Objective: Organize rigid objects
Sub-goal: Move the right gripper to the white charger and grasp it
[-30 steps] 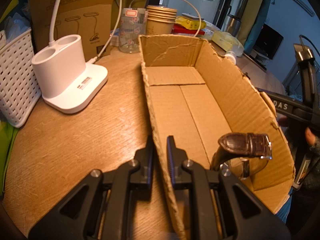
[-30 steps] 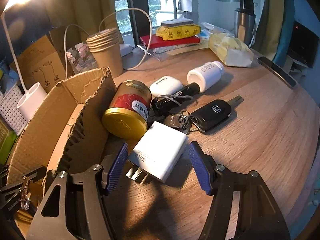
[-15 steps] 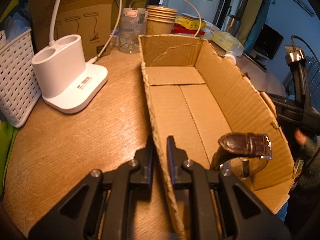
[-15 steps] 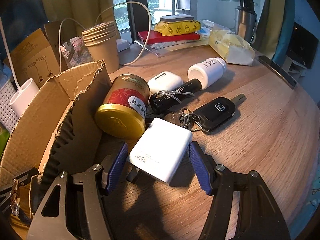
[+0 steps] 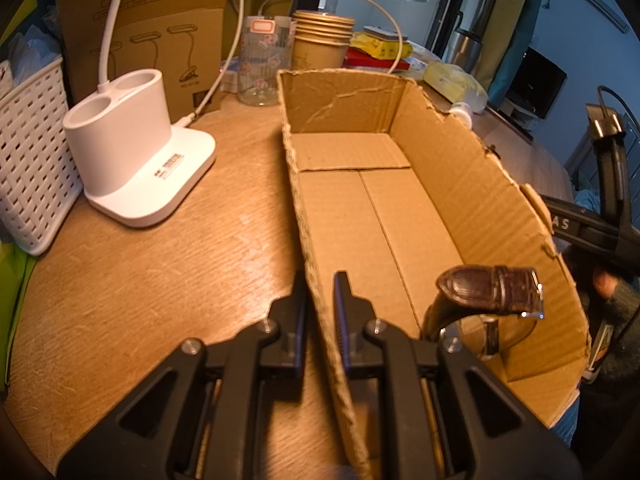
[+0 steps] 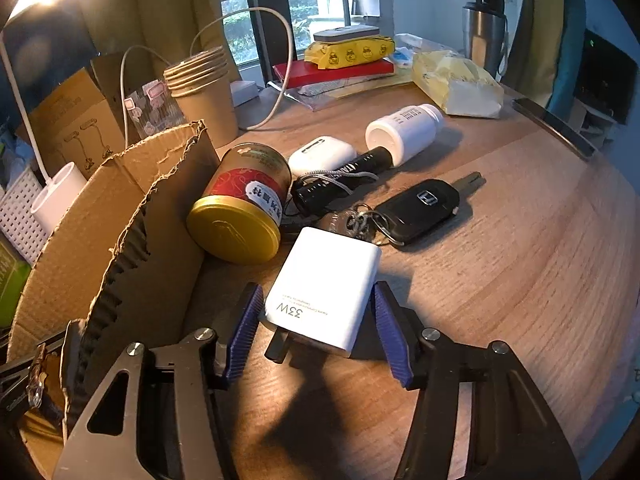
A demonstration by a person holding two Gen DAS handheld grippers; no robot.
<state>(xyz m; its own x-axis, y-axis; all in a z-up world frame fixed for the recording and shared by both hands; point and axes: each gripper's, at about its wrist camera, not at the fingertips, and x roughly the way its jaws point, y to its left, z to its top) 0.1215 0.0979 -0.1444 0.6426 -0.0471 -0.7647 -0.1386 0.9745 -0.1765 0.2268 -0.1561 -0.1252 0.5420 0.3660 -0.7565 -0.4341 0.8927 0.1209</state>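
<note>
Right gripper (image 6: 316, 332) jaws closing around white charger (image 6: 326, 292) (pads not yet touching); left gripper (image 5: 320, 308) clamps box wall (image 5: 320, 300).

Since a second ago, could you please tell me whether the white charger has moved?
Yes. The white charger has come nearer the right tongs, now deeper between them, judged against the car key lying beyond it.

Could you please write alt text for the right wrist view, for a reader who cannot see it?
The right hand-held gripper has been closing around a white charger on a wooden table. Behind lie a car key, flashlight and red tin, beside a cardboard box.
</note>
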